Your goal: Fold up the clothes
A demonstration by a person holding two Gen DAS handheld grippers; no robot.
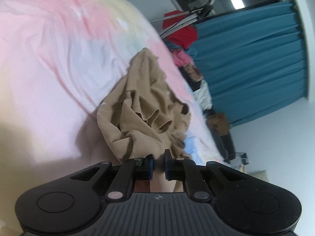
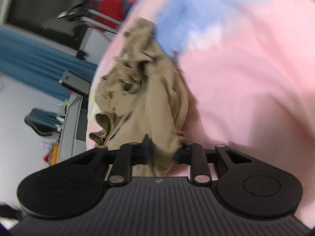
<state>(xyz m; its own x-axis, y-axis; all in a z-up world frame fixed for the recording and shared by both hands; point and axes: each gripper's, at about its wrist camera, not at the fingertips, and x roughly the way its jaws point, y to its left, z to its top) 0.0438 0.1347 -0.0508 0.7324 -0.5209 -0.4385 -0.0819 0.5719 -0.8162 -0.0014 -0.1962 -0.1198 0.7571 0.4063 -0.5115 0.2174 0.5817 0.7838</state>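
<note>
A crumpled tan garment (image 1: 145,106) lies on a pink, blue and white tie-dye bedsheet (image 1: 59,59). In the left wrist view my left gripper (image 1: 158,163) sits at the garment's near edge, jaws a narrow gap apart with tan cloth between them. In the right wrist view the same tan garment (image 2: 141,90) hangs bunched from my right gripper (image 2: 163,153), whose jaws are closed on a thick fold of it above the sheet (image 2: 246,78).
Beyond the bed's edge hang teal curtains (image 1: 252,63). A pile of red and pink clothes (image 1: 181,33) lies by a metal rack. A cardboard box (image 1: 218,122) stands on the floor. A grey cabinet (image 2: 72,122) stands beside the bed.
</note>
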